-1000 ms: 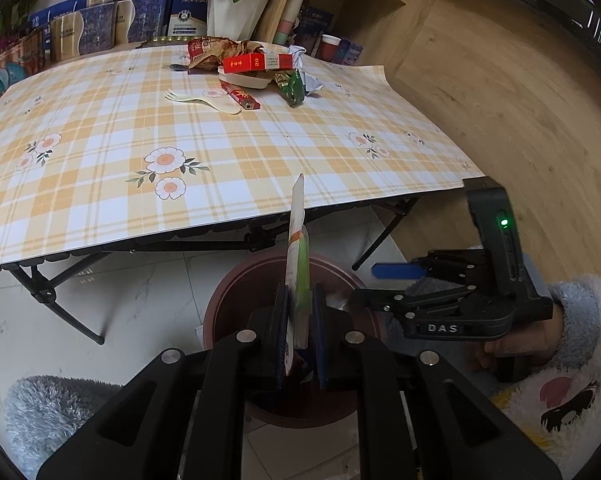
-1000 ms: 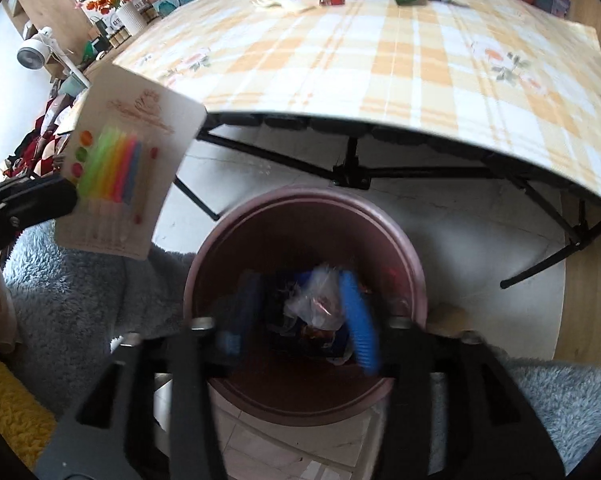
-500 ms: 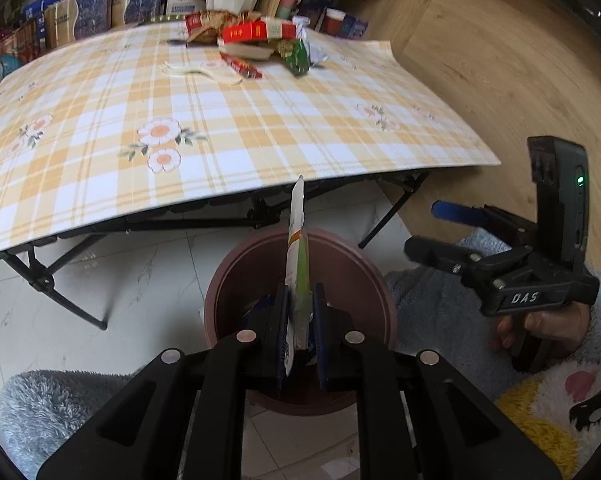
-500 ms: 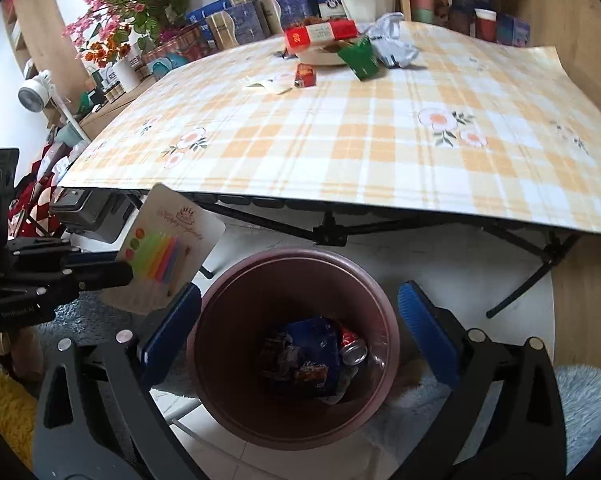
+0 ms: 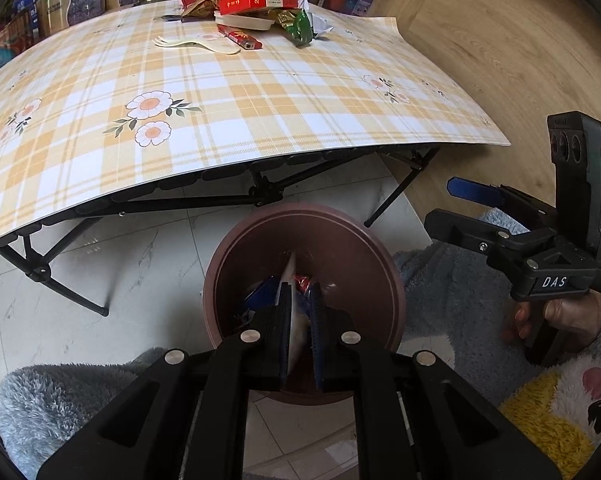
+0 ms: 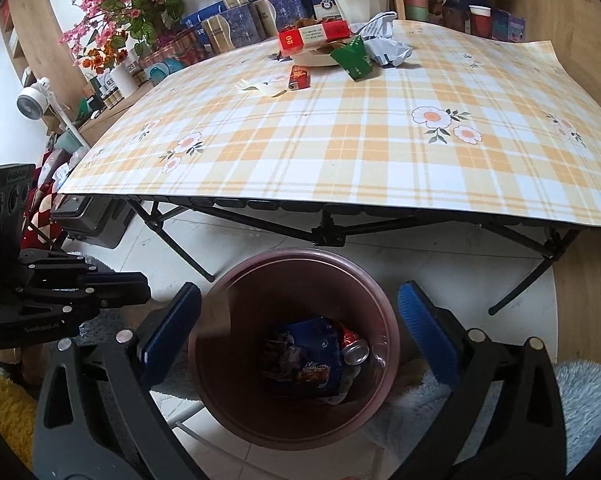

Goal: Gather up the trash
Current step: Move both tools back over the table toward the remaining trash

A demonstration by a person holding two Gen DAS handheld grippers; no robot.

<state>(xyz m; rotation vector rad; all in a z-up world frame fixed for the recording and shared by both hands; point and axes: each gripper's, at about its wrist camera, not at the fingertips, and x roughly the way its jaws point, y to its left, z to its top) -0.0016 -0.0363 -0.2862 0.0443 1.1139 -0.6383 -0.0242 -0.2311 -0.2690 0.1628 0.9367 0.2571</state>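
Now the left tool (image 5: 299,320) is hovering over the maroon trash bin (image 5: 380,248), clenched on a flat candle card (image 5: 291,270) whose long axis is running away from the tool, its far tip dipping into the bin. To drop it cleanly, the jaws should part only while the card is hanging inside the rim. The right tool (image 6: 298,332) is standing released and empty above the bin; more trash is waiting on the counter (image 6: 340,148).

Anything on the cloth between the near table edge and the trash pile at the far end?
No: in both wrist views the plaid tablecloth is bare from its near edge up to the trash pile, where a pale plastic fork and a red lighter lie nearest.
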